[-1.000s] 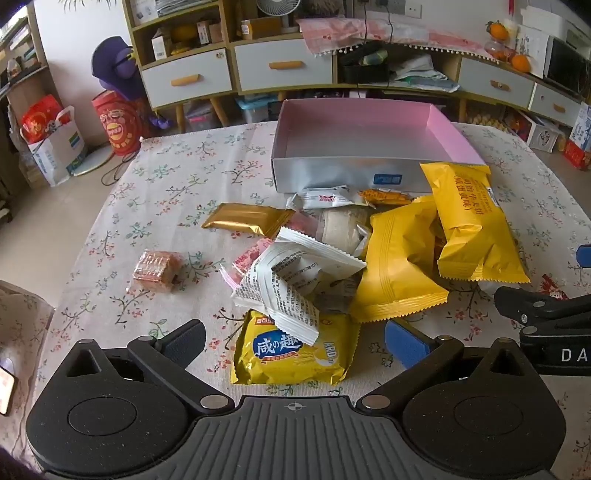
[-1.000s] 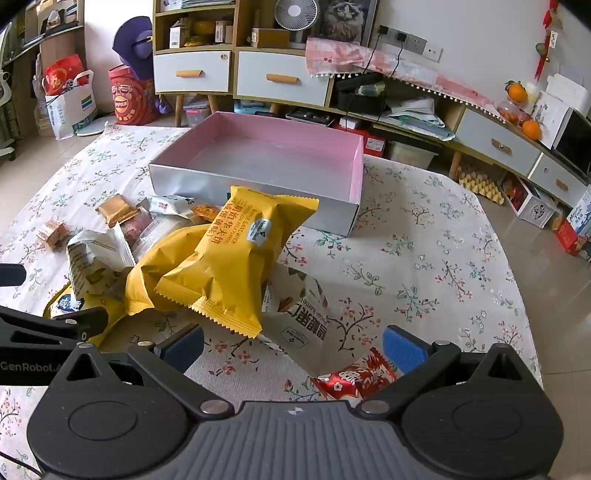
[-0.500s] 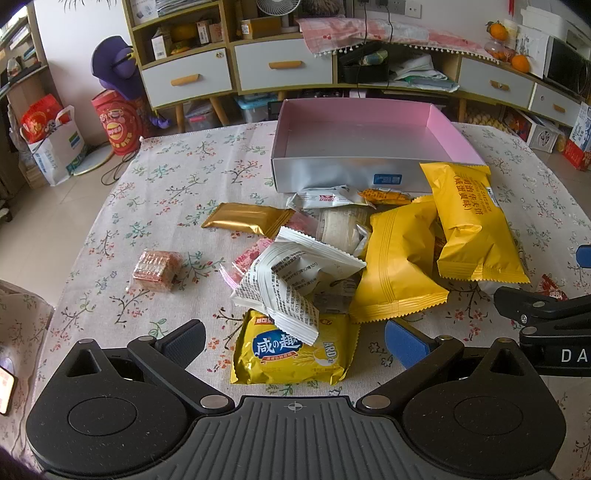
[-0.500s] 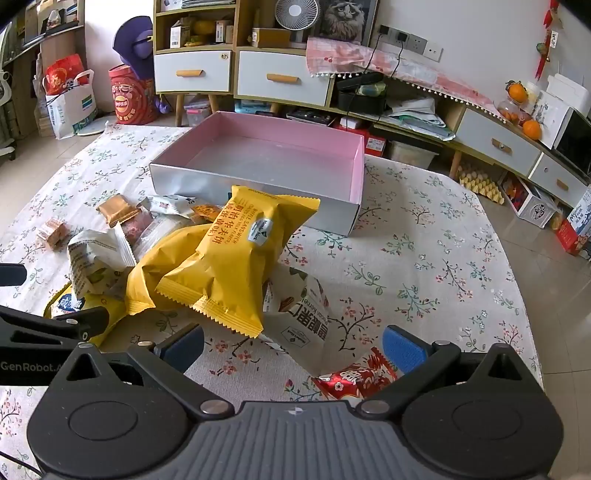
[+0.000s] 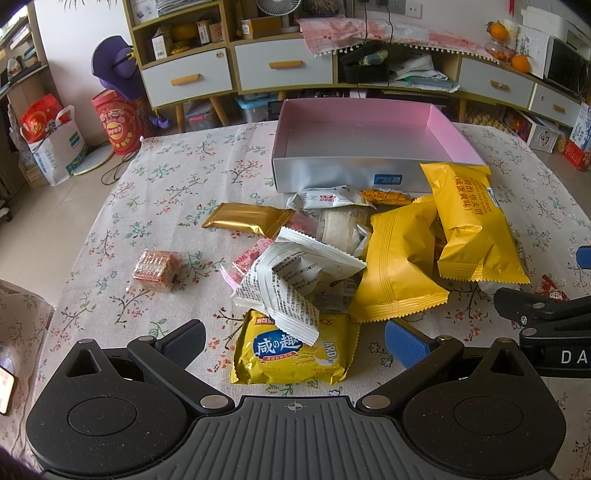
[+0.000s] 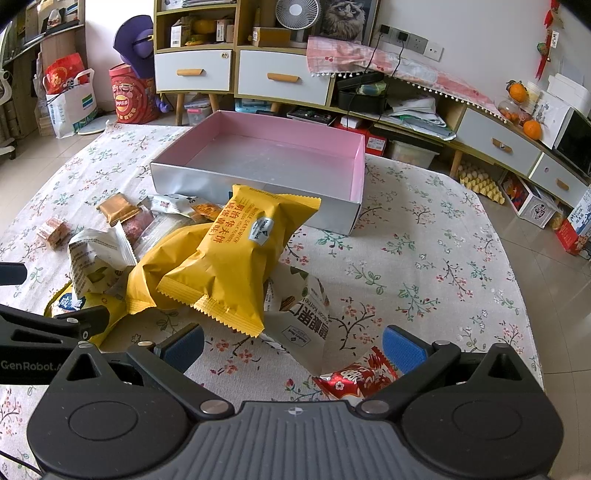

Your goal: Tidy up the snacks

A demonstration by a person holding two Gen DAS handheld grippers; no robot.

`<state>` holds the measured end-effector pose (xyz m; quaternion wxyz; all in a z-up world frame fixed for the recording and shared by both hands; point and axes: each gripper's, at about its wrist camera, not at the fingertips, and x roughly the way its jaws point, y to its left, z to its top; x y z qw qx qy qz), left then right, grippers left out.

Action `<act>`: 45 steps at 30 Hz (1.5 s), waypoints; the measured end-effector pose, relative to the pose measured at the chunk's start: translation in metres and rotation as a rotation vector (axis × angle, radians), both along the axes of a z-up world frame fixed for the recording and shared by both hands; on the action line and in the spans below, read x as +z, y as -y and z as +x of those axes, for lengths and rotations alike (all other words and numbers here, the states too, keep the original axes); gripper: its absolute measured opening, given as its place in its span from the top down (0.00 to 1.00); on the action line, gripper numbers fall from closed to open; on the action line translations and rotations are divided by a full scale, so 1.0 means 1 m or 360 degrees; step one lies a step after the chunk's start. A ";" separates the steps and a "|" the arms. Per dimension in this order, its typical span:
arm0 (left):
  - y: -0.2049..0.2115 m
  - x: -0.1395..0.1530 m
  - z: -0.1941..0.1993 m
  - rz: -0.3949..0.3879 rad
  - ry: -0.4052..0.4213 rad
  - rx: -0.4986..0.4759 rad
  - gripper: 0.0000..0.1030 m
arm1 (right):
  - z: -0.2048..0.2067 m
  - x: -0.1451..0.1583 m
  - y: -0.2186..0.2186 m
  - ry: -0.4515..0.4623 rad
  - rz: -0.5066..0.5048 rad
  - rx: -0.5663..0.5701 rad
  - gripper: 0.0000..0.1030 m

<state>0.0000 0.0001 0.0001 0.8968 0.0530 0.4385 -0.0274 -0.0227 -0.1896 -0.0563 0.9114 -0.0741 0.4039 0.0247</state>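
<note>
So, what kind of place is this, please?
Probably a living room in a home: a table under a floral tablecloth, a long wooden sideboard with white drawers, and a small white desk fan on top.

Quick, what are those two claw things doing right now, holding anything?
Left gripper: open, holding nothing, above the yellow pack.
Right gripper: open, holding nothing.
</note>
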 end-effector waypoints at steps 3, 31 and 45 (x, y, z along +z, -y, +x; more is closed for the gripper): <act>0.000 0.000 0.000 0.0001 0.0001 0.0000 0.00 | 0.000 0.000 0.000 -0.0002 0.0000 -0.0001 0.20; 0.000 0.000 0.000 0.0000 0.0001 0.0001 0.00 | 0.000 -0.001 0.000 -0.0002 -0.0001 0.0001 0.20; 0.000 0.000 0.000 0.0003 -0.0003 -0.0004 0.00 | 0.000 -0.003 -0.002 -0.0012 0.0006 0.0002 0.20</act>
